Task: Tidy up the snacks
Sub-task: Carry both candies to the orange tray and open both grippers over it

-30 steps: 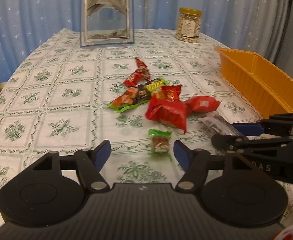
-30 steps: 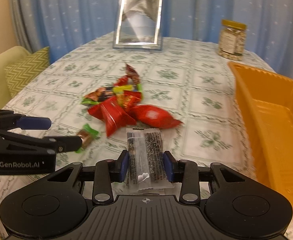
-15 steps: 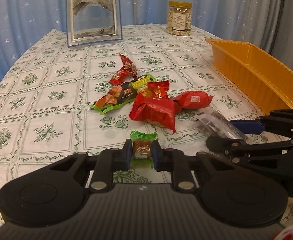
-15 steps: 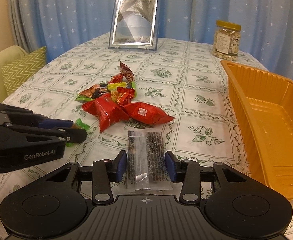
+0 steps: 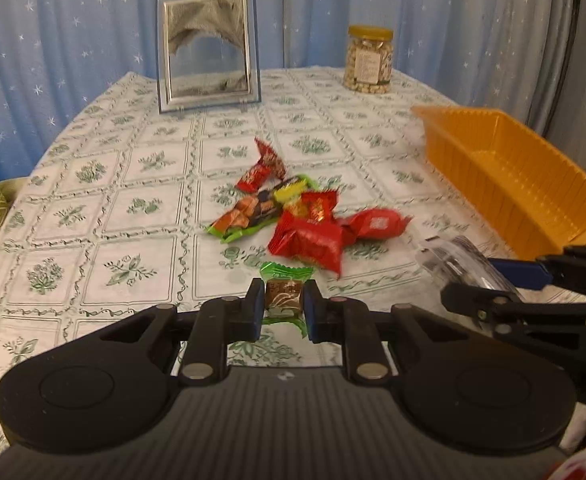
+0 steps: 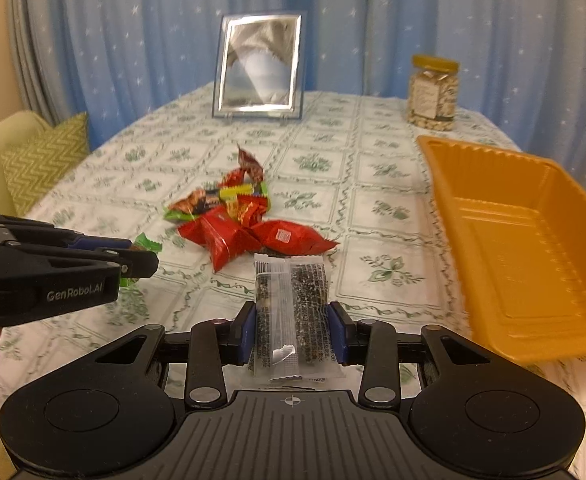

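My left gripper (image 5: 281, 314) is shut on a small green-wrapped candy (image 5: 285, 294), held a little above the tablecloth. My right gripper (image 6: 291, 334) grips a clear packet of dark seeds (image 6: 291, 300); its jaws are closing, with the pads pressing the packet's sides. A pile of red, green and yellow snack packs (image 5: 305, 236) lies mid-table beyond both grippers. The orange tray (image 6: 525, 240) stands on the right with nothing in it. In the right wrist view the left gripper (image 6: 141, 256) comes in from the left with the candy (image 6: 147, 243).
A silver picture frame (image 5: 209, 64) stands at the back of the table. A jar of nuts (image 5: 369, 60) stands at the back right. Blue starred curtains hang behind. A green zigzag cushion (image 6: 45, 160) lies off the table's left edge.
My left gripper shut on the green candy and lifted it off the cloth. The right gripper rose and drifted with the clear packet still between its pads.
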Available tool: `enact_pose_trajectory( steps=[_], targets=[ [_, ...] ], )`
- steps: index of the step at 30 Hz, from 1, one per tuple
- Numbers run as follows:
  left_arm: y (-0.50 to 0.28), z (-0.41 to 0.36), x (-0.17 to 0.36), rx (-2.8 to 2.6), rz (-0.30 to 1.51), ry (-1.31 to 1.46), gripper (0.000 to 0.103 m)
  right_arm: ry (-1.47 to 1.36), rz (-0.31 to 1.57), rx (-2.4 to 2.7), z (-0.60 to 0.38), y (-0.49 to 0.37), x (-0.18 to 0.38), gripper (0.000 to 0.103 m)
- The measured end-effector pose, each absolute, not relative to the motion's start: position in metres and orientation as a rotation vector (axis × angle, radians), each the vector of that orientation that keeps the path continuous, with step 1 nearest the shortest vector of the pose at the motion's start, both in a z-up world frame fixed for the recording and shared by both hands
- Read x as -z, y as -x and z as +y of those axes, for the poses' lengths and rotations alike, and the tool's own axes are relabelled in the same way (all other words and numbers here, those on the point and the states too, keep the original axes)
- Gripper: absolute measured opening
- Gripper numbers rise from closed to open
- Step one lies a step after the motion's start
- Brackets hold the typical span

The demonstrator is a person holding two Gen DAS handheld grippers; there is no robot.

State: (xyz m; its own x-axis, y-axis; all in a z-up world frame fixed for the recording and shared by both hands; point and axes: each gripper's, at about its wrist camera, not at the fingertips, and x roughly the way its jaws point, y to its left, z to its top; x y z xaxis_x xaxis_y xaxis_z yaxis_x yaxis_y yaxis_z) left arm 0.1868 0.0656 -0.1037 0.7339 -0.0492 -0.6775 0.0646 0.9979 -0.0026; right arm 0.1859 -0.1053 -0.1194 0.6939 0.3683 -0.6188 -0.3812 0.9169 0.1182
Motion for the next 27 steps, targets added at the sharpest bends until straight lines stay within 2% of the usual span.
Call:
enact_pose_trajectory(
  steps=[7,14,27],
  targets=[
    [-0.18,0.031,0.068,0.111,0.698,0.001,0.018,-0.06,0.643,-0.325,-0.153,-0.169,0.076,0.038],
    [-0.195,-0.036,0.041,0.238,0.653,0.013,0.018,-0.115,0.61,-0.195,-0.22,-0.181,0.044,0.038],
    [-0.244,-0.126,0.052,0.38,0.668,0.002,0.018,-0.161,0.641,-0.101,-0.303,-0.226,0.06,0.038]
  ],
)
